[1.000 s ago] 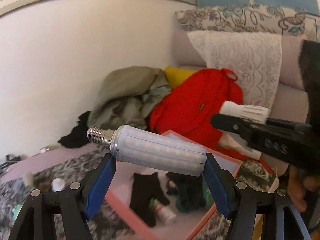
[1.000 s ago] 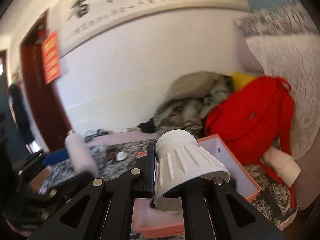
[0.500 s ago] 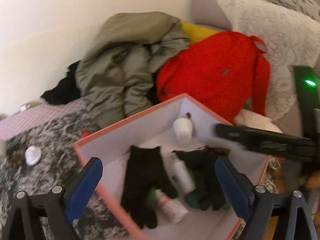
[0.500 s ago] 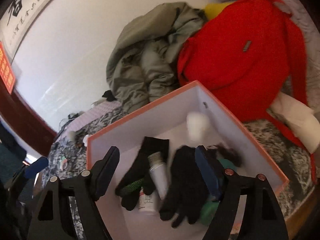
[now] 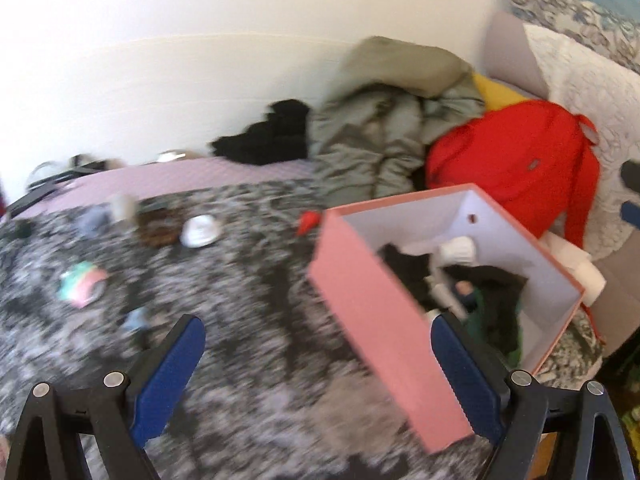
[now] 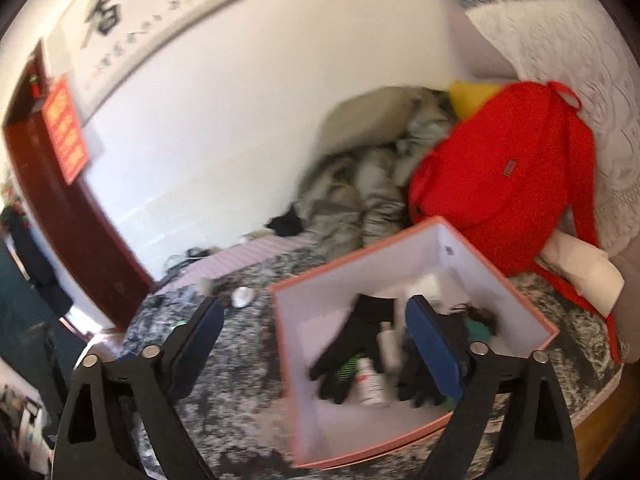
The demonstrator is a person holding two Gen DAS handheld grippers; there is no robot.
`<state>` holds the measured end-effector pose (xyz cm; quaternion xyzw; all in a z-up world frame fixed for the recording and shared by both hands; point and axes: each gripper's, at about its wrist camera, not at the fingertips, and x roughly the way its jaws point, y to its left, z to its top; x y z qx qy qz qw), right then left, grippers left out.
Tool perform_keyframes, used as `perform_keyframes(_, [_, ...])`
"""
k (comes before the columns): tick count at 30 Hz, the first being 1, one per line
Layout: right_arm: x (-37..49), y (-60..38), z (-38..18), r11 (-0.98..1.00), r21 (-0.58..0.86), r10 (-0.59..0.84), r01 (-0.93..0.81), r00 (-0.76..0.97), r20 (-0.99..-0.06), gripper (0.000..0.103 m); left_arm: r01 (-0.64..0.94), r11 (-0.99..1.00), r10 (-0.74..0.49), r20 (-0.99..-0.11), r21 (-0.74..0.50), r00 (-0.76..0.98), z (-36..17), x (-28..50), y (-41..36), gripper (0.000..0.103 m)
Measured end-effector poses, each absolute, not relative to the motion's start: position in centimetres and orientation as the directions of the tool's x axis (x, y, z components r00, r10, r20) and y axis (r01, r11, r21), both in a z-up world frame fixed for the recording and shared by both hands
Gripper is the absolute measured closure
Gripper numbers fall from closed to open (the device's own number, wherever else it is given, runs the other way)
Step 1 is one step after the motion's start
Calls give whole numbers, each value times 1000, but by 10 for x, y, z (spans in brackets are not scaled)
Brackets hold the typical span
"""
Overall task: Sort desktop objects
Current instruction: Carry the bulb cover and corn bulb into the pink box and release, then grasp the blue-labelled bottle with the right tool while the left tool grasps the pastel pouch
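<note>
Left of worktop (image 5: 248, 364): loose items still out — pink-green round thing (image 5: 82, 278), white cap (image 5: 200, 231), brown clump (image 5: 157, 229), small red piece (image 5: 308, 221). Left claw (image 5: 318, 376) hangs over the patterned cover, spread wide, holding nothing. Right: pink box (image 5: 384, 320) already carries black gloves (image 6: 352, 344), bottles, a white bulb base (image 5: 458, 250). Right claw (image 6: 316, 344) gaping above the box, empty. Judged step: between drops, seeking next pick. Next move needs a reach left to a loose item, likely the cap.
</note>
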<state>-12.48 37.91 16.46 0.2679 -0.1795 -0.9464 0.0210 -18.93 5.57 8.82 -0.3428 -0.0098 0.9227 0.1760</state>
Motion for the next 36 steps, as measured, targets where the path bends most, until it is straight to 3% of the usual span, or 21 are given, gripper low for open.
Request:
perform_keyframes(8, [-136, 260, 151, -941, 324, -268, 98, -800, -536, 5, -106, -988, 156, -662, -114, -733, 61, -165, -71, 7])
perform_keyframes(16, [-202, 118, 70, -944, 251, -329, 215, -681, -654, 8, 29, -996, 42, -710, -87, -703, 23, -192, -155, 6])
perform_keyframes(30, [-362, 11, -90, -963, 158, -256, 218, -557, -790, 14, -65, -994, 112, -799, -92, -591, -70, -402, -149, 6])
perform_keyframes(36, [-406, -8, -127, -961, 146, -255, 236, -546, -798, 12, -29, -999, 44, -850, -34, -525, -123, -481, -130, 7])
